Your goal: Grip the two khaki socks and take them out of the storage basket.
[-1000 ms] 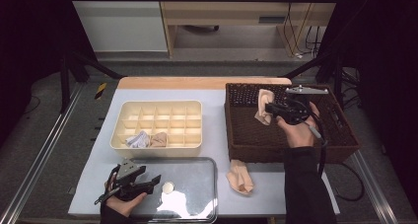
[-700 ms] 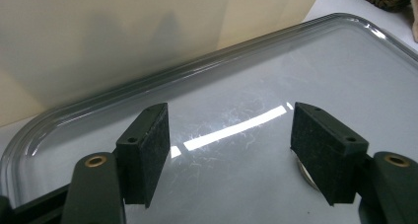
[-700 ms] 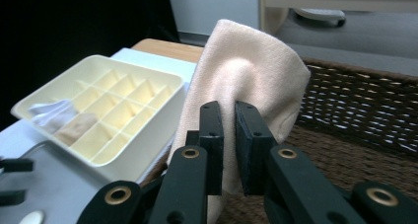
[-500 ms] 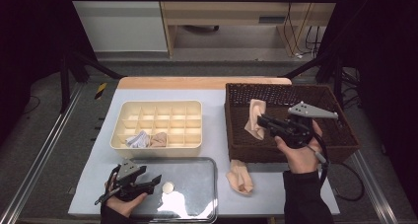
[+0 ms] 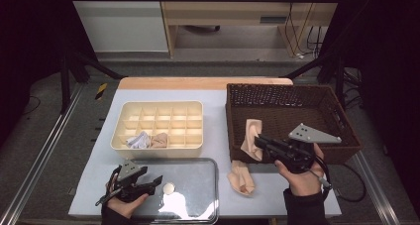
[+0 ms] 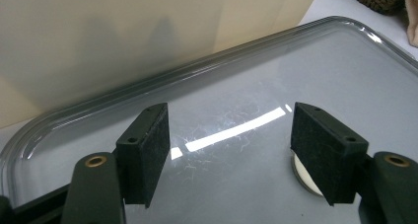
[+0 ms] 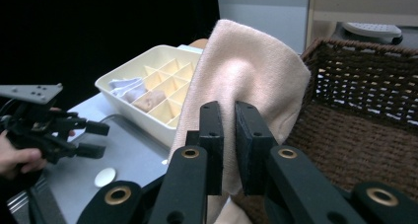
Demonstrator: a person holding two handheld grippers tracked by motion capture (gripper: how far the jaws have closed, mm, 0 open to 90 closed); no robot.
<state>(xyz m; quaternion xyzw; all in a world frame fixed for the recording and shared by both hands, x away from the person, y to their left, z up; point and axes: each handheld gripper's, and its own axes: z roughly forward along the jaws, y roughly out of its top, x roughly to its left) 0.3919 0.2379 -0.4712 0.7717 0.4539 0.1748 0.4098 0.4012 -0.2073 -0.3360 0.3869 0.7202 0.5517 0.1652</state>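
From above, my right gripper [image 5: 261,141] has carried the peach sock [image 5: 251,138] from deep in the basket [image 5: 341,117] to its near edge, heading out; its own camera shows jaws clamped on it, while my left gripper [image 6: 229,150] rests apart over the tray [image 6: 345,56].

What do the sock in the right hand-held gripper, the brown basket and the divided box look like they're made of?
The sock looks like soft knitted fabric, peach, with a fine fuzzy weave and limp folds. The basket seems to be woven wicker or a plastic imitation, dark brown with a visible plaited pattern. The divided box appears to be moulded plastic, cream and matt, with smooth thin partitions.
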